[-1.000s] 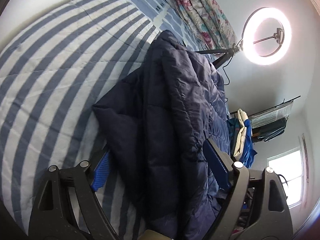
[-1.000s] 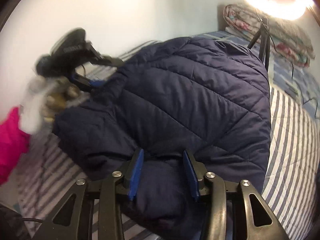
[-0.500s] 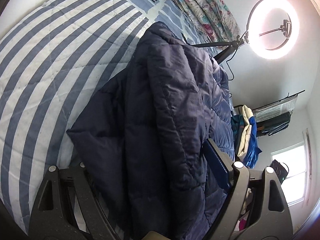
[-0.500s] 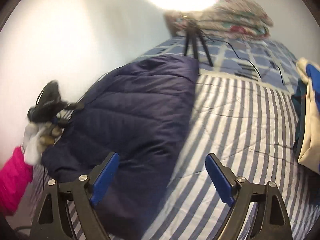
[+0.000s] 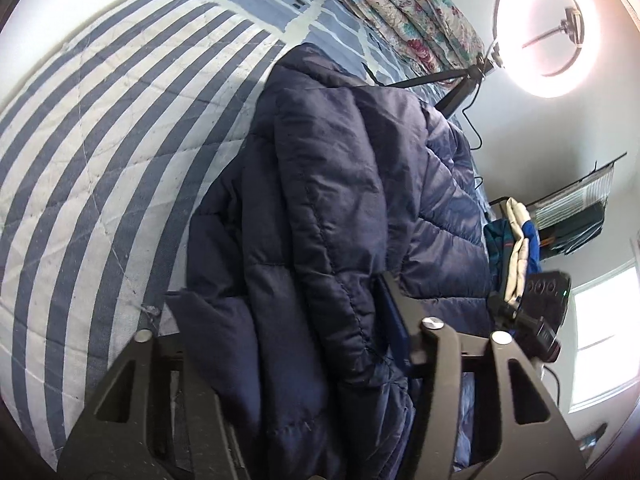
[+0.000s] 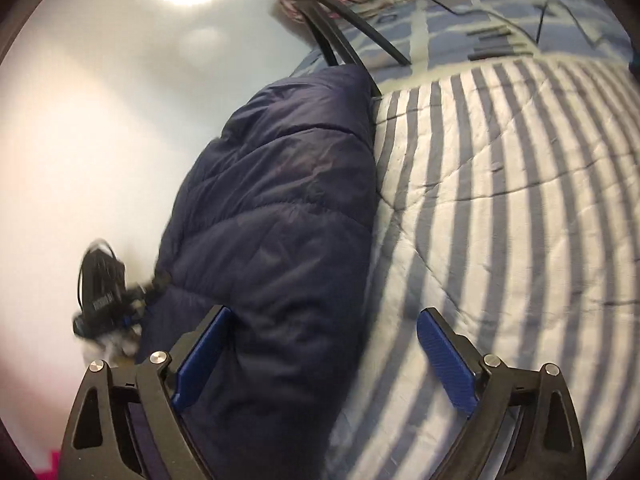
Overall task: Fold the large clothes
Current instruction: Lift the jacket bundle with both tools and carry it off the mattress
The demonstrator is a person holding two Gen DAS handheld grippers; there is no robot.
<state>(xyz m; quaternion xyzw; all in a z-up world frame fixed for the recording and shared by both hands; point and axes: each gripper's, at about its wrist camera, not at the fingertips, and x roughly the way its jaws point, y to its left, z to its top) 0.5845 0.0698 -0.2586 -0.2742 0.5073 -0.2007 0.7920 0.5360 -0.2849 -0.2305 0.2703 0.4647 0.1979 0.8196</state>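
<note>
A navy puffer jacket (image 5: 340,208) lies lengthwise on the striped quilt (image 5: 100,140). My left gripper (image 5: 280,312) is closing its jaws on a thick fold at the jacket's near end. The fabric bulges between the fingers and hides the left one, while the right pad (image 5: 394,320) presses into it. In the right wrist view the jacket (image 6: 280,200) runs along the bed's left side. My right gripper (image 6: 326,316) stands wide, its jaws closing slightly. The jacket's edge is beside its left pad (image 6: 204,356) and bare quilt (image 6: 520,200) lies under the right pad. The left gripper's body (image 6: 104,300) shows at the jacket's far corner.
A ring light (image 5: 544,28) on a black tripod (image 6: 340,40) stands at the bed's head beside a folded floral blanket (image 5: 400,12). A pile of clothes (image 5: 516,252) and a window (image 5: 604,320) lie beyond the jacket. A pale wall (image 6: 100,160) runs along the bed.
My left jaws have narrowed onto a jacket fold that was loose between them. My right gripper let go of the jacket, opened wide and swung toward the striped quilt.
</note>
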